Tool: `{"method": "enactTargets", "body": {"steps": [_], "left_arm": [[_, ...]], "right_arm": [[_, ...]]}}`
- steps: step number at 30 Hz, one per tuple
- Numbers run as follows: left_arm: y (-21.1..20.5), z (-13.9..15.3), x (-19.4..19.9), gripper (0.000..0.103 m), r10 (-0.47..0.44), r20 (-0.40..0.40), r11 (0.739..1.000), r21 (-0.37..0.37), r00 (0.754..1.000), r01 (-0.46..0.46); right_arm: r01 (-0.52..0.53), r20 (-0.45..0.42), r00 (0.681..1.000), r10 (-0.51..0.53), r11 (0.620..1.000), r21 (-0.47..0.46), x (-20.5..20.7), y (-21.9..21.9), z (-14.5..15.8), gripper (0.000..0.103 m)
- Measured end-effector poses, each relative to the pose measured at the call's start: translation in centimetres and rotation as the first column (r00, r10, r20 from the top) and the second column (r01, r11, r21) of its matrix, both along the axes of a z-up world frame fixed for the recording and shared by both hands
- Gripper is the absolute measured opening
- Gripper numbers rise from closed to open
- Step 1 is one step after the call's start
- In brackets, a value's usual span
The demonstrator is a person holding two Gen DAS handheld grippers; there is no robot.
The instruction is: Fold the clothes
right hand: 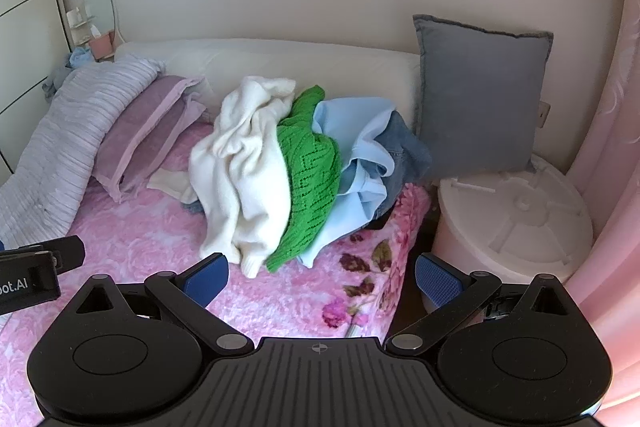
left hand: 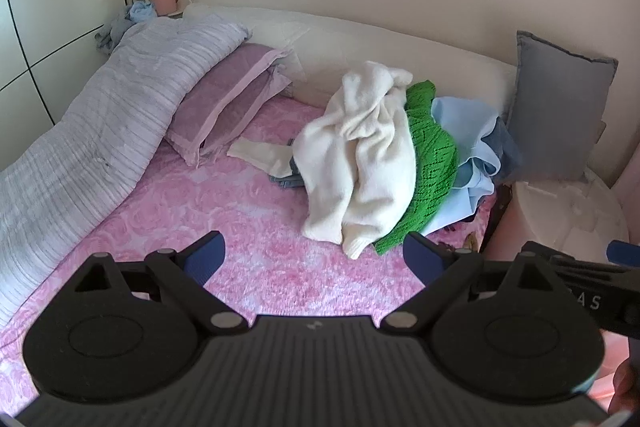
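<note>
Ahead of both grippers, on the pink bedspread (left hand: 248, 227), lies the pile of clothes (right hand: 296, 163). On top is a cream sweater (left hand: 360, 155); its long axis runs from the headboard side down toward the grippers, and one cuff points at the gap between the left gripper's fingers. Beside it, to the right, lies a green knit (left hand: 432, 163) along the same line, then a light blue garment (right hand: 356, 155) and some denim (right hand: 404, 143). Nothing touches the pile.

The left gripper (left hand: 314, 259) has its blue pads wide apart and holds nothing; the pile is ahead and a little to its right. The right gripper (right hand: 322, 277) is also spread apart and empty; the pile is ahead and slightly left of it.

Beyond the pile stands a grey cushion (right hand: 480, 99) against the wall. Far to the left are a purple pillow (left hand: 228, 99) and a striped quilt (left hand: 100, 123).

Only the right wrist view shows clearly the flower print (right hand: 360, 275) at the edge of the bedspread and the whole white round container (right hand: 516, 219). The left view shows more of the quilt.
</note>
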State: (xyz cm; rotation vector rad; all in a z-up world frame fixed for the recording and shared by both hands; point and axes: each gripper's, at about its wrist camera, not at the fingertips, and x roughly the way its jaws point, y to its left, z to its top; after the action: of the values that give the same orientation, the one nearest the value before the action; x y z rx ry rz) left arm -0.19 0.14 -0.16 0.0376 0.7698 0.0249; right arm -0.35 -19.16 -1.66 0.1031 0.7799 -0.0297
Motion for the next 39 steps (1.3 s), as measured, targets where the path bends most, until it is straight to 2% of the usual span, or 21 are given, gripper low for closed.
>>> {"method": "enactTargets", "body": {"steps": [6, 21, 39], "left_arm": [[0.4, -0.5, -0.5, 0.094, 0.003, -0.009, 1.0, -0.018, 1.0, -0.003], [1.7, -1.3, -2.1, 0.094, 0.006, -0.037, 1.0, -0.009, 0.999, -0.007], [2.3, -1.1, -2.3, 0.094, -0.015, -0.036, 1.0, -0.027, 0.999, 0.014]], "right_arm": [[-0.004, -0.007, 1.0, 0.004, 1.0, -0.009, -0.5, 0.4, -0.4, 0.103], [-0.013, -0.025, 1.0, 0.013, 1.0, -0.022, -1.8, 1.1, -1.7, 0.103], [0.0, -0.015, 1.0, 0.0, 0.999, -0.035, -2.5, 2.4, -0.8, 0.103]]}}
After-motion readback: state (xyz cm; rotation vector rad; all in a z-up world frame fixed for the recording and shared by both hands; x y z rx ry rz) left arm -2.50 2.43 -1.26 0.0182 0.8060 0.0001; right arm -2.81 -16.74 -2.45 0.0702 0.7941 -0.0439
